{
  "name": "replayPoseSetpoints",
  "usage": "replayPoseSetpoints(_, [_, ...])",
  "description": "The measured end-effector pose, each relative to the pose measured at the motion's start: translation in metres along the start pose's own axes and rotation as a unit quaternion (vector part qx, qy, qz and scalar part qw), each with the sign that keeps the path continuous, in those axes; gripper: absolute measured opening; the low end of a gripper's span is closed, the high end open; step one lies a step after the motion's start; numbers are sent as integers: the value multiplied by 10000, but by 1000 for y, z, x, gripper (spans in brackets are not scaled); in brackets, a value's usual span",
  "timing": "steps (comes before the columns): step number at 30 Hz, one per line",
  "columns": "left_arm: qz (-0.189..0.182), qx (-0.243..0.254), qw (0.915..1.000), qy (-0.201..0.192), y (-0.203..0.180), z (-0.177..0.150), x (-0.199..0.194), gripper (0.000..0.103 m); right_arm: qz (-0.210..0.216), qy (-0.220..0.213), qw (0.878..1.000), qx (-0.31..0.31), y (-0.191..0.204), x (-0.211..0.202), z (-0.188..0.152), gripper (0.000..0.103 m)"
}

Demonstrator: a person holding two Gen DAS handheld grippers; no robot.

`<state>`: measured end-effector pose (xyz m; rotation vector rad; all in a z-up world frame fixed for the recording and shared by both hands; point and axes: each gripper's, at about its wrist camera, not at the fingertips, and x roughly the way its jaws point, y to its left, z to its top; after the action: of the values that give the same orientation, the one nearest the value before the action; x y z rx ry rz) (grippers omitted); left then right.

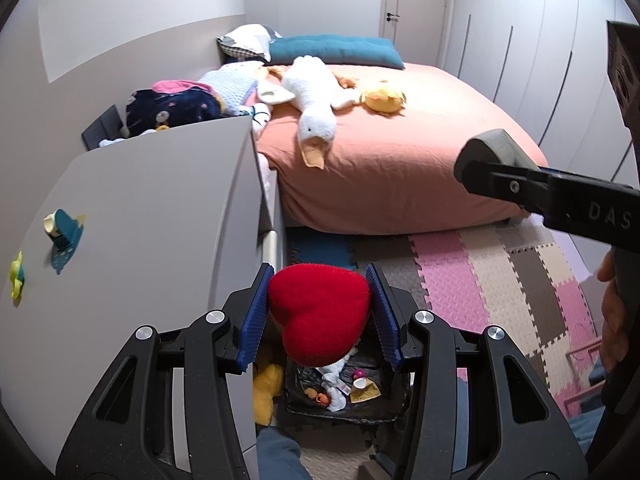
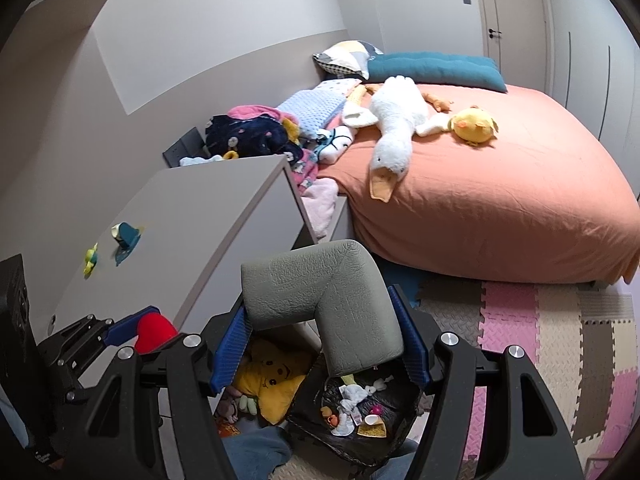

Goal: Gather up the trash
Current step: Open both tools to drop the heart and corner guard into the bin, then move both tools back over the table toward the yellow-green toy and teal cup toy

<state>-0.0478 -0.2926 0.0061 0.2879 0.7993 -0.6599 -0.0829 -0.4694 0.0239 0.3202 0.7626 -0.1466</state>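
My left gripper (image 1: 318, 316) is shut on a red plush heart (image 1: 320, 312), held above a black trash bag (image 1: 316, 410) on the floor; the heart also shows in the right wrist view (image 2: 154, 332). My right gripper (image 2: 322, 334) is shut on a grey L-shaped foam piece (image 2: 320, 296), over the same black bag (image 2: 312, 420). That bag holds white tissues (image 2: 354, 396), a small orange toy and other scraps. The grey piece (image 1: 490, 148) and the right gripper's arm show at the right of the left wrist view.
A grey cabinet top (image 1: 140, 208) with teal and yellow toys (image 1: 64, 236) stands on the left. A bed with a salmon sheet (image 1: 400, 160) holds a white goose plush (image 1: 312, 96) and a yellow chick. A yellow star plush (image 2: 272, 376) lies beside the bag. Foam puzzle mats (image 1: 500, 272) cover the floor.
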Motion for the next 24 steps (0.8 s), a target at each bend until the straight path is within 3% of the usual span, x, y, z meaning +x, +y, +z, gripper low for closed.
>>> replayPoseSetpoints(4, [-109, 70, 9998, 119, -3, -1, 8, 47, -33, 48, 9999, 85, -7, 6, 1, 68])
replayPoseSetpoints(6, [-225, 201, 9991, 295, -6, -4, 15, 65, -90, 130, 9998, 85, -10, 11, 1, 70])
replayPoseSetpoints(7, [-179, 260, 9989, 335, -8, -5, 17, 87, -205, 183, 9996, 74, -10, 15, 1, 74])
replayPoseSetpoints(8, [-82, 324, 9989, 342, -10, -6, 19, 96, -288, 194, 9994, 92, -11, 16, 1, 80])
replayPoseSetpoints(9, [37, 395, 9987, 327, -12, -8, 20, 96, -399, 179, 9990, 116, -12, 18, 1, 85])
replayPoseSetpoints(12, [174, 424, 9981, 401, -10, -10, 26, 96, -613, 155, 9979, 141, -14, 22, 0, 86])
replayPoseSetpoints(24, [321, 170, 9988, 335, 14, -13, 25, 96, -537, 248, 9981, 152, -11, 33, -2, 86])
